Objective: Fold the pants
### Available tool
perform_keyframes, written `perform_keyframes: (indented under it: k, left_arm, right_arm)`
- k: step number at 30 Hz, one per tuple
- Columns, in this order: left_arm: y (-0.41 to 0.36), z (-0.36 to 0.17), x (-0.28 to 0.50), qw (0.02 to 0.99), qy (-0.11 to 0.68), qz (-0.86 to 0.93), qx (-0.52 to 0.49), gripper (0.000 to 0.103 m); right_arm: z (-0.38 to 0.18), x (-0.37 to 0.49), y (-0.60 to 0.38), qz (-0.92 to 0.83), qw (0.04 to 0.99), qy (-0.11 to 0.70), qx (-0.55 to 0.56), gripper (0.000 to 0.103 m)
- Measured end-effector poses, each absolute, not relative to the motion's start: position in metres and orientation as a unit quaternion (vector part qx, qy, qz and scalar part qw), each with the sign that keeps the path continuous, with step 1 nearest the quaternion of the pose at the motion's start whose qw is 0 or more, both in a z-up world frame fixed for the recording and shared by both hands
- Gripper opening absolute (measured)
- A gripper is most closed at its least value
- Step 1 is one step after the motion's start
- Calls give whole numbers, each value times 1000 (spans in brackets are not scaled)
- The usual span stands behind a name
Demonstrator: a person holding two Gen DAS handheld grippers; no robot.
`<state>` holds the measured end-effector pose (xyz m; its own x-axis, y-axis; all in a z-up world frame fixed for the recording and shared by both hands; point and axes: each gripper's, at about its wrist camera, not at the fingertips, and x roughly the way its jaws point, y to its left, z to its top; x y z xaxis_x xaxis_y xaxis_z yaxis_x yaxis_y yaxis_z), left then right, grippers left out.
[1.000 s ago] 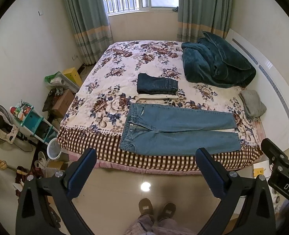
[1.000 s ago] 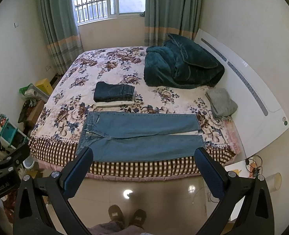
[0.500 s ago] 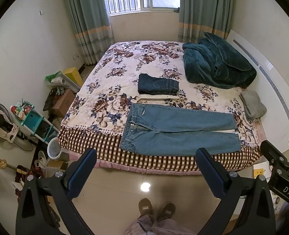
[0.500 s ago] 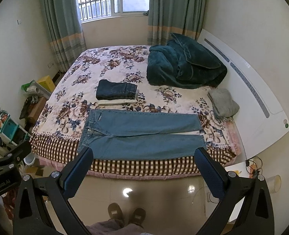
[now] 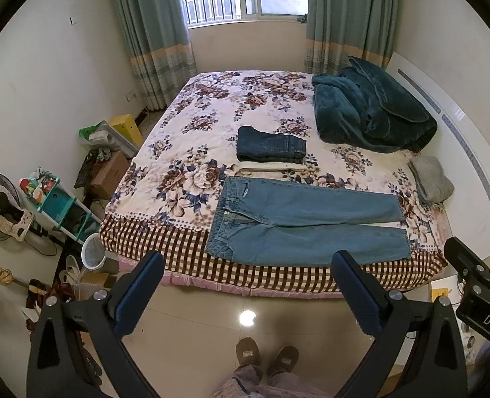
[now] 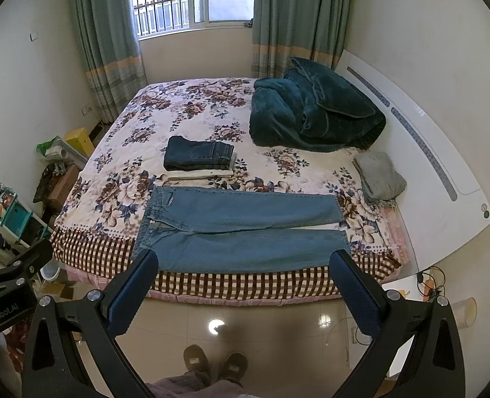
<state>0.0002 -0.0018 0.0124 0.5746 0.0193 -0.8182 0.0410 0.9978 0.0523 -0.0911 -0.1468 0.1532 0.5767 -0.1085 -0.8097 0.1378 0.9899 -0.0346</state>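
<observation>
Pants point(image 5: 306, 224) are lying flat, unfolded, along the bed's point(image 5: 192, 242) near edge, waistband twd its left corner. No fold is being made yet; whole job is left. Both grippers point(image 5: 246, 280) point(image 6: 241, 278) are being held back w/ fingers spread, empty.

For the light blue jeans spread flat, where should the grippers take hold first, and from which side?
Probably the near edge of the light blue jeans: left gripper at the waistband corner, right gripper at the near leg's hem, coming from the bed's foot side, since they lie flat there.
</observation>
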Motion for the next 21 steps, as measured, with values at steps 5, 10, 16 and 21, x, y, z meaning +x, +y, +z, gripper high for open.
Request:
perform_keyframes:
  k: [5, 10, 16, 21]
  left_arm:
    - [1, 13, 1, 887, 460, -8, 31, 103]
    - [-1, 14, 4, 887, 461, -8, 30, 103]
    - [0, 15, 5, 887, 461, -8, 31, 103]
    - [0, 15, 5, 887, 461, -8, 28, 103]
  right_arm:
    - [153, -89, -147, -70, 888, 455, 14, 103]
    - [153, -88, -147, -70, 888, 454, 14, 103]
    - [154, -87, -146, -69, 888, 454, 14, 103]
    - [156, -85, -145, -68, 888, 454, 13, 103]
